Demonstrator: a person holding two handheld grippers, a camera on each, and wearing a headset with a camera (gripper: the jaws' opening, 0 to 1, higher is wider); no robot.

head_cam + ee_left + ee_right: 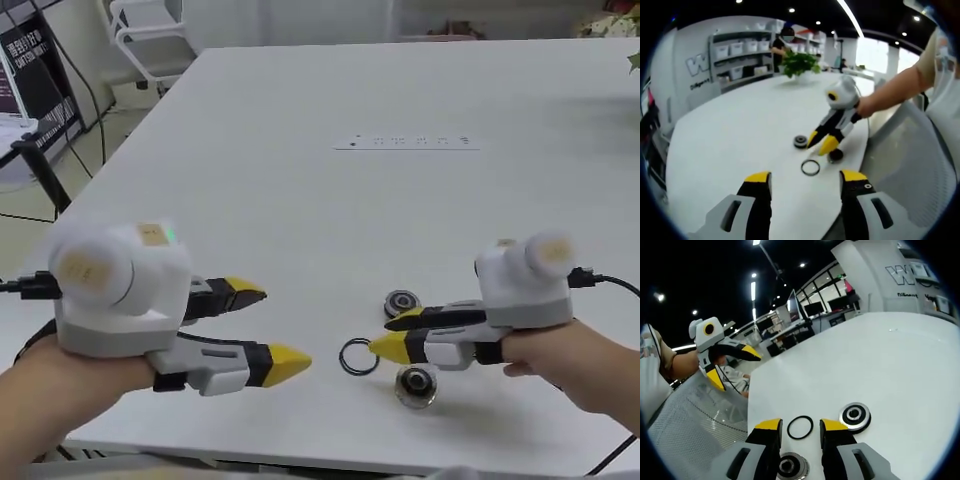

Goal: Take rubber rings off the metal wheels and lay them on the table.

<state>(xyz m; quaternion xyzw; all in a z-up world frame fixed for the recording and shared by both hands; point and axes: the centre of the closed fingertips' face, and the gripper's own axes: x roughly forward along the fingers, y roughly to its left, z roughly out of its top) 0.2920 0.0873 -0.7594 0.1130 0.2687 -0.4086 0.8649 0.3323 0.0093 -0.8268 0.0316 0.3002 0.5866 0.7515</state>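
Left gripper (pixel 270 328): fingers wide apart, empty.
Right gripper (pixel 392 333): fingers narrowly parted, empty.
Near wheel (pixel 415 385): beside the right fingers, blurred, possibly bare.
Rubber ring (pixel 358 357): flat on the worktop (pixel 300 200), just before the right fingertips.
Far wheel (pixel 401 302): beyond the ring, dark-rimmed.

Wall (pixel 677 60), left gripper view: large "W", remainder cut off by shelving; small line beneath blurred, unreadable. Right gripper view: the same "W" on a wall, small text illegible.
Dark banner (pixel 40 70): white characters, unreadable.
Strip (pixel 405 142) on table (pixel 300 220): marks too small to read.
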